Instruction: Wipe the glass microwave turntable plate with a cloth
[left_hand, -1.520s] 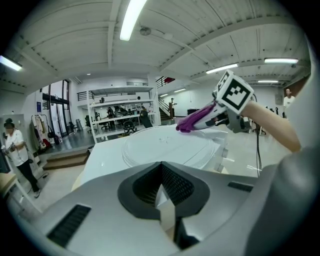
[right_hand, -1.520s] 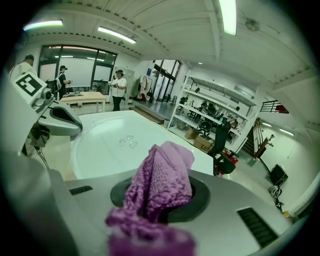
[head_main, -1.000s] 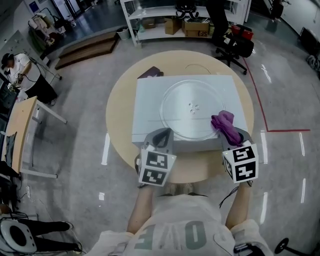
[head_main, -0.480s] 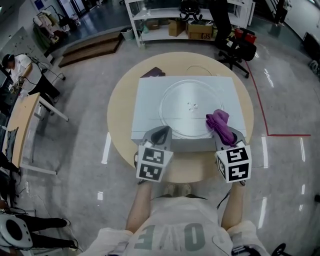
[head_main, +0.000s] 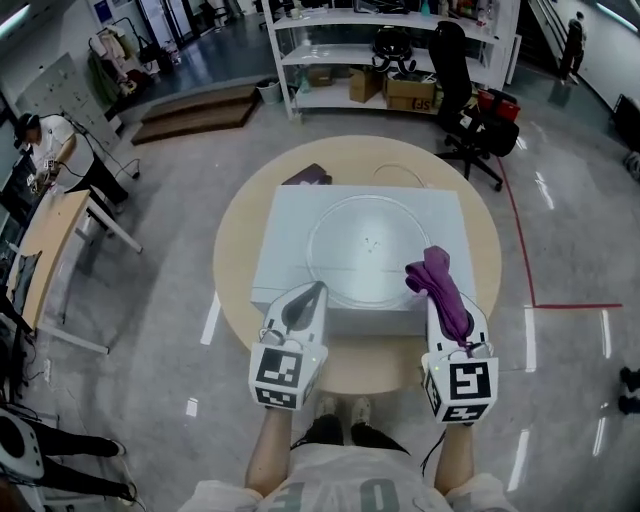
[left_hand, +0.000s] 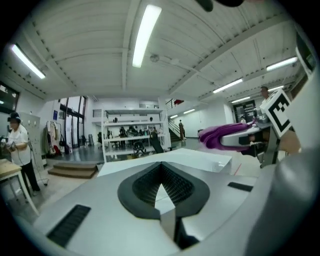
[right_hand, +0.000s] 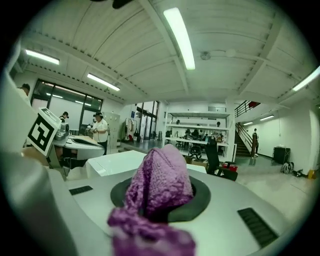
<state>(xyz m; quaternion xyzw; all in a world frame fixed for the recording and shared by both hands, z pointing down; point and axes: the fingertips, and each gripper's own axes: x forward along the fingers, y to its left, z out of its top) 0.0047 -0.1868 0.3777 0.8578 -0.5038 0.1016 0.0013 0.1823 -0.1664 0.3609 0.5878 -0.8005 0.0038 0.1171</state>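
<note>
The clear glass turntable plate (head_main: 368, 250) lies flat on a white box (head_main: 285, 240) standing on a round wooden table (head_main: 235, 250). My left gripper (head_main: 316, 288) hovers at the box's near left edge; its jaws (left_hand: 161, 172) are shut with nothing between them. At the plate's near right rim, my right gripper (head_main: 437, 270) is shut on a purple cloth (head_main: 440, 280), which bunches up between the jaws (right_hand: 160, 192). Both grippers point upward and away from me. The cloth (left_hand: 225, 136) also shows in the left gripper view.
A dark flat object (head_main: 308, 176) and a thin white cable loop (head_main: 400, 172) lie on the table behind the box. An office chair (head_main: 470, 110) and shelves (head_main: 380, 40) stand beyond. A person (head_main: 50, 140) works at a desk at far left.
Both grippers have drawn back toward me and tilted up. The cloth has come off the plate's right rim and now hangs in the right gripper above it.
</note>
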